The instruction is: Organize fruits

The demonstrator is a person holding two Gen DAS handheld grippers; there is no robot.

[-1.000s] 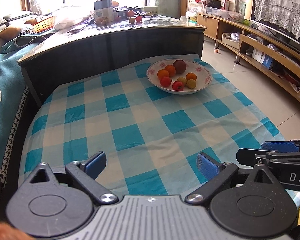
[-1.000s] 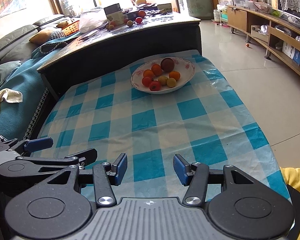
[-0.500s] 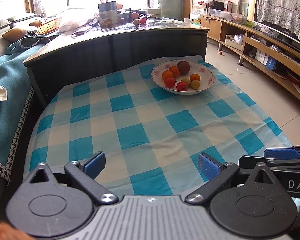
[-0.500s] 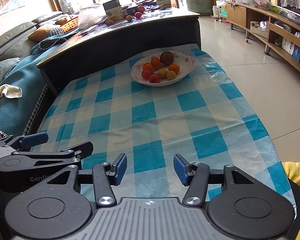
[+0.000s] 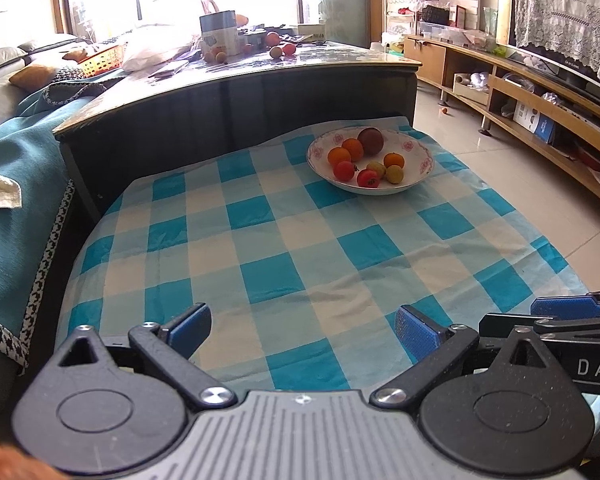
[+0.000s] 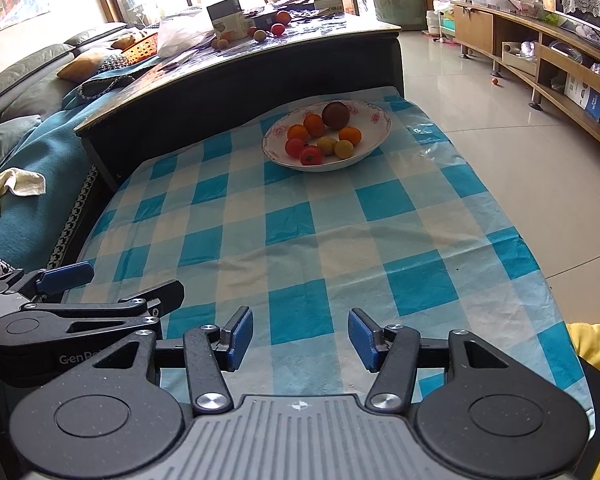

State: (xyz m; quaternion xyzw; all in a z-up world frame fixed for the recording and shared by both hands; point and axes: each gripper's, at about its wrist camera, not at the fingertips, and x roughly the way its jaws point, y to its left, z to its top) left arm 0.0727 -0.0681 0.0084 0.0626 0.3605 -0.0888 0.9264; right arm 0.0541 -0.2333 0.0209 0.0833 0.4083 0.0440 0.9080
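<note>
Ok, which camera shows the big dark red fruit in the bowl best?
The right wrist view: the dark red fruit looks larger and unobstructed at the bowl's far side. The left wrist view shows it too, slightly smaller.

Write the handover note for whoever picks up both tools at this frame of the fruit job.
Left tool: open, empty, hovering over the near edge of the checked cloth.
Right tool: open, empty, beside the left one, also at the near edge.
Fruit: all visible pieces on the cloth-covered table sit in the white floral bowl at the far end: a dark round fruit, oranges, red and yellowish small ones.
Done: nothing lies loose on the cloth.
Left: no fruit gripped; more fruit lies on the dark table behind.
</note>
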